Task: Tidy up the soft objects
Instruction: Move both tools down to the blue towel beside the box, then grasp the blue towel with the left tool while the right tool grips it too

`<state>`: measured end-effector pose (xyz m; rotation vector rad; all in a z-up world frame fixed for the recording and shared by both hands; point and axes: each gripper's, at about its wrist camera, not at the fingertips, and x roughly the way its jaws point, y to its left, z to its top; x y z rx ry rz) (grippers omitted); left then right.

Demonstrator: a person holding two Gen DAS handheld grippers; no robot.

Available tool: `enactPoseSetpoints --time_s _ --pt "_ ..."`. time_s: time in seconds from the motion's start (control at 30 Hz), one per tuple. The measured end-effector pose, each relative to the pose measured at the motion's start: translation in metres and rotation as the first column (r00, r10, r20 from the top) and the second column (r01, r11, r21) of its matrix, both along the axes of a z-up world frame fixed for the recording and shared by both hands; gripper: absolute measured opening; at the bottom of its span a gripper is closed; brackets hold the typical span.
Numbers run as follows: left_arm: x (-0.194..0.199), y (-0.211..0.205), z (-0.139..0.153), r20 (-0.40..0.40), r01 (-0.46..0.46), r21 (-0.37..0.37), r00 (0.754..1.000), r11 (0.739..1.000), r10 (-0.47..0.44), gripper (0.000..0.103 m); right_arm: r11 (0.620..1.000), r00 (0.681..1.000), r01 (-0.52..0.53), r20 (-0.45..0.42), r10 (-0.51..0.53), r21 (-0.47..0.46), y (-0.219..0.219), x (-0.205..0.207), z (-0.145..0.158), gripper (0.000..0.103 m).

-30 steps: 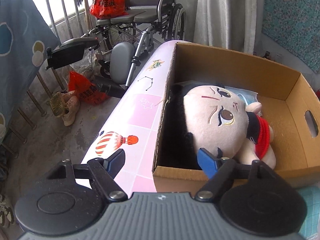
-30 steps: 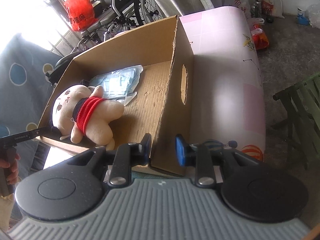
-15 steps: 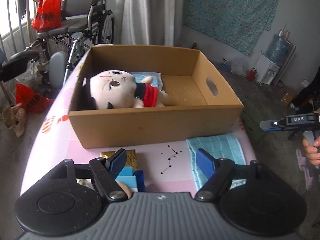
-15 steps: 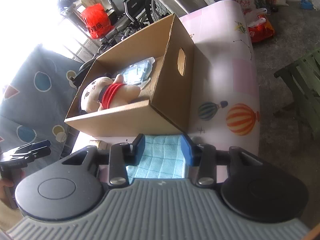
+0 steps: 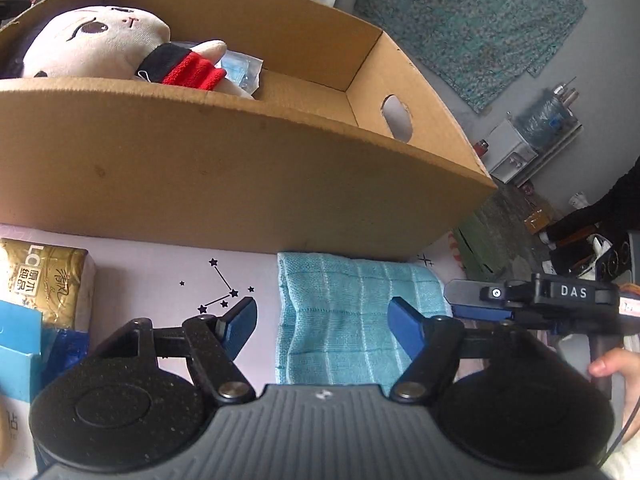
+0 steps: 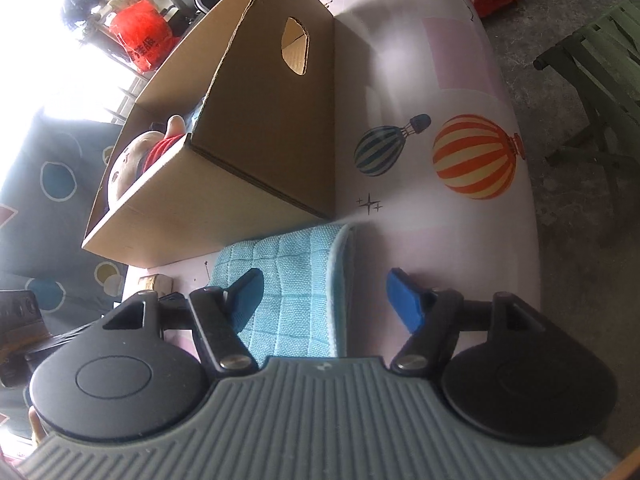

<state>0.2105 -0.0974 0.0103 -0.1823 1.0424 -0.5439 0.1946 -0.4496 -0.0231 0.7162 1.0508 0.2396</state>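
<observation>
Looking down through both wrist cameras, I see a folded light blue towel (image 5: 352, 320) lying flat on the pink printed counter (image 6: 440, 240), just in front of the cardboard box (image 5: 240, 172). My left tool (image 5: 322, 324) hangs over the towel's left edge with its jaws apart and nothing gripped; they have just been closing a little. My right tool (image 6: 326, 300) hangs over the towel's right edge, one blue pad above the cloth and the other above bare counter; its jaws have just been opening and are released, holding nothing. Inside the box lies a plush doll (image 5: 104, 46) in a red top, beside a clear packet (image 5: 242, 70). A gold tissue pack (image 5: 46, 280) sits on the counter to the towel's left.
</observation>
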Motion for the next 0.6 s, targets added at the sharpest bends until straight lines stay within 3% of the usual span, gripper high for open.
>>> enactPoseSetpoints --time_s 0.1,0.27,0.5,0.6 --pt "0.018 -0.005 -0.017 -0.036 -0.037 -0.015 0.999 0.999 0.037 0.059 0.999 1.000 0.003 0.015 -0.004 0.051 -0.001 0.005 -0.010 0.069" --pt "0.025 -0.002 -0.034 -0.053 -0.045 -0.074 0.998 0.996 0.041 0.058 0.998 0.999 -0.028 0.037 0.026 0.055 0.004 0.019 -0.012 0.066" --pt "0.033 -0.003 -0.041 -0.043 -0.062 -0.139 0.997 0.988 0.057 0.056 0.997 1.000 -0.022 0.016 0.020 0.072 0.013 0.026 -0.022 0.032" --pt "0.028 -0.006 -0.039 -0.014 -0.057 -0.116 0.998 0.992 0.056 0.046 0.988 1.000 -0.014 -0.006 0.015 0.151 0.019 0.025 -0.032 0.025"
